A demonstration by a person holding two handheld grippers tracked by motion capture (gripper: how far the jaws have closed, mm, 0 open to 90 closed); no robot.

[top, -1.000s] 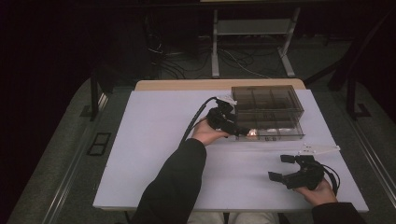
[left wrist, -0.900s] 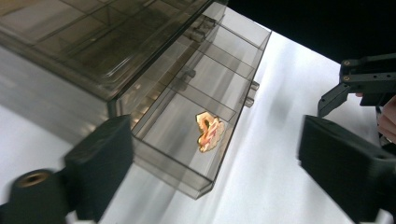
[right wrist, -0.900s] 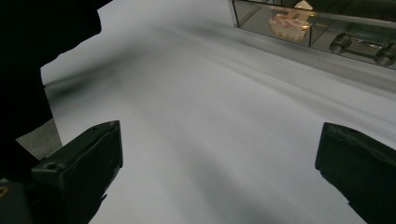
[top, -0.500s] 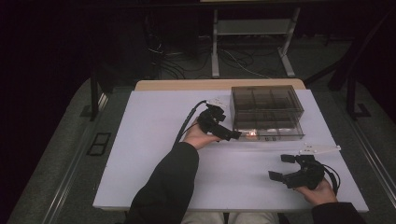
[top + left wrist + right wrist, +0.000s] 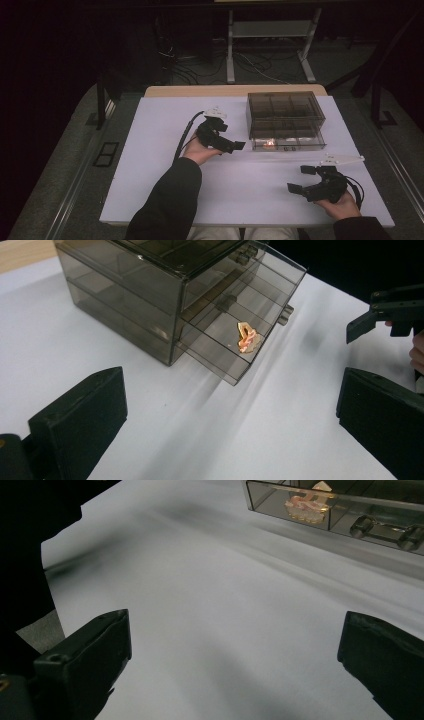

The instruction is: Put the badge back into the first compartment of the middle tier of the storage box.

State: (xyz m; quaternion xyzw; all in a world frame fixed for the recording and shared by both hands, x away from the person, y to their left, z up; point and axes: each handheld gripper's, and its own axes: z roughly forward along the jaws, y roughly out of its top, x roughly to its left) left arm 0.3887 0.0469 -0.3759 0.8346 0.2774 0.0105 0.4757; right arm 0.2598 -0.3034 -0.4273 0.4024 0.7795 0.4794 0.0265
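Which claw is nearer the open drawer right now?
Left. The left claw sits just left of the open drawer; the right claw is farther, nearer the person.

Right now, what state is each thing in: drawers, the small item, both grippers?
Drawer box: upright on the table.
Bottom drawer: pulled partly out.
Upper drawers: look closed.
Orange item: lying in the open drawer.
Left gripper: open, empty, jaws just opened.
Right gripper: open, empty.
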